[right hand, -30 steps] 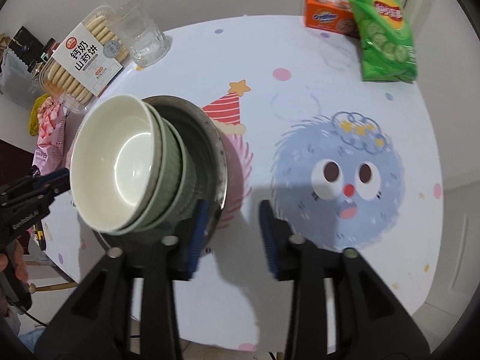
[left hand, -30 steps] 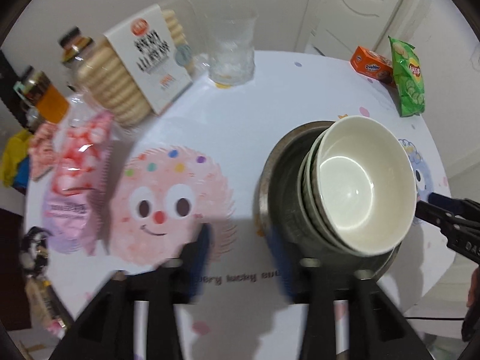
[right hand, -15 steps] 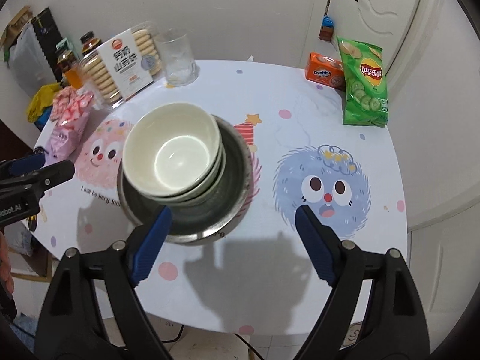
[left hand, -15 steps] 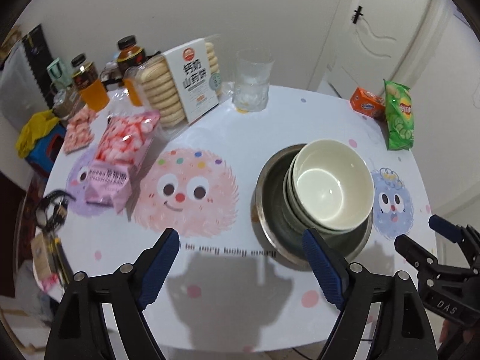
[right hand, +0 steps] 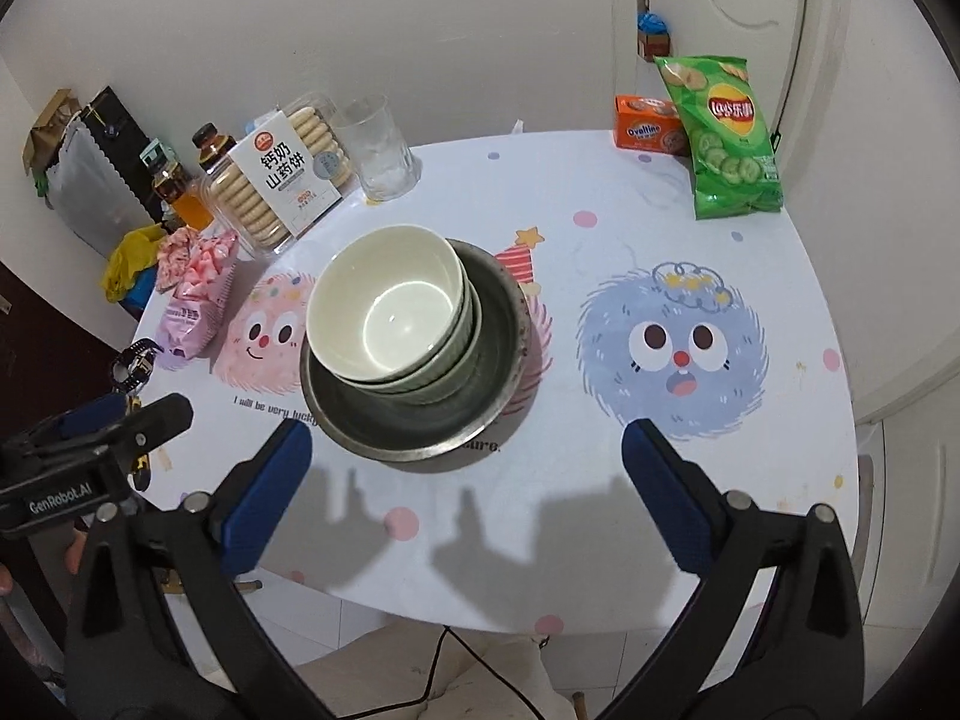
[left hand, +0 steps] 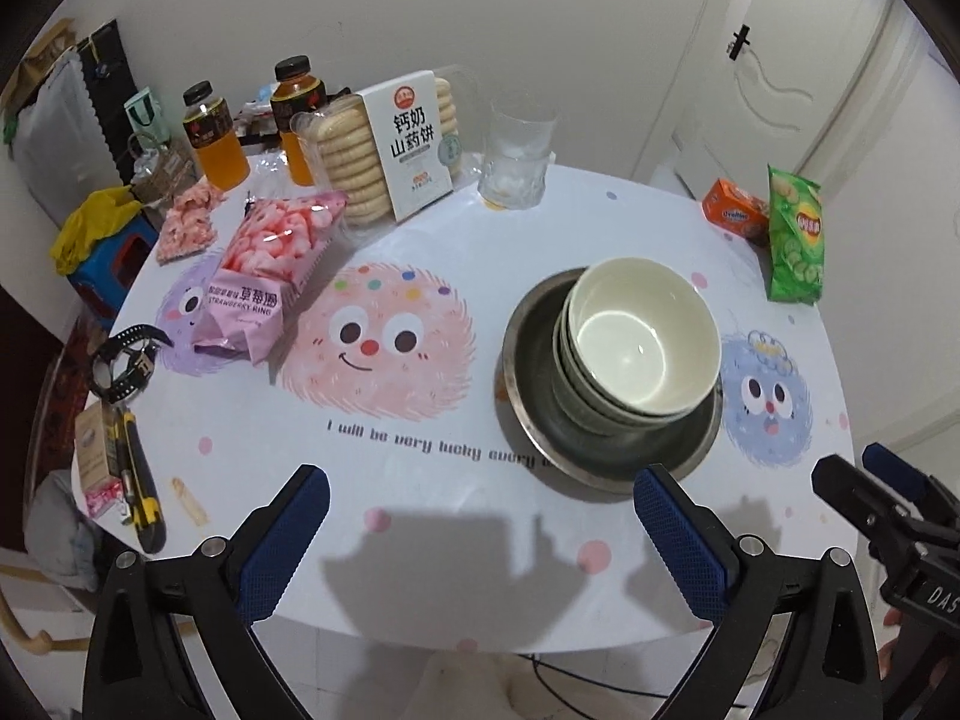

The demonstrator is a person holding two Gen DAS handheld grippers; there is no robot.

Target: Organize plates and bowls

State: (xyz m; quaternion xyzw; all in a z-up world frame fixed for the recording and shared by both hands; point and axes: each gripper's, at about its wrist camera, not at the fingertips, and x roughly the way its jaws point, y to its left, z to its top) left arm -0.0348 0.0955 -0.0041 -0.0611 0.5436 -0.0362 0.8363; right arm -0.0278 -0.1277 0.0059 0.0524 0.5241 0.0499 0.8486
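A: What is nearest the near edge of the desk [left hand: 540,570]?

B: Both claws, held off that edge. The left claw [left hand: 480,546] has its blue-padded fingers [left hand: 282,546] spread wide with nothing between them. The right claw [right hand: 465,492] is likewise spread wide and carries nothing.

A: And the dishes?

B: Just beyond the claws, toward the middle of the desk, sits a metal plate [left hand: 540,420]. A stack of green bowls [left hand: 579,384] rests on it, and a cream bowl [left hand: 645,336] is nested on top, upright, with nothing inside. From the right wrist view the stack [right hand: 462,330] leans toward the left side of the plate [right hand: 498,348].

A: What lies around them?

B: A pink fuzzy face [left hand: 378,342] is printed on the desk left of the plate, a blue one [right hand: 672,342] to its right. Near the left edge lie a watch [left hand: 123,360], a yellow utility knife [left hand: 141,492] and a pink snack bag [left hand: 264,276].

A: Farther back?

B: Along the far edge stand a biscuit pack [left hand: 390,150], a clear glass [left hand: 516,156] and two orange-drink bottles [left hand: 216,138]. At the far right corner an orange box [right hand: 648,129] sits touching a green crisp bag [right hand: 726,138].
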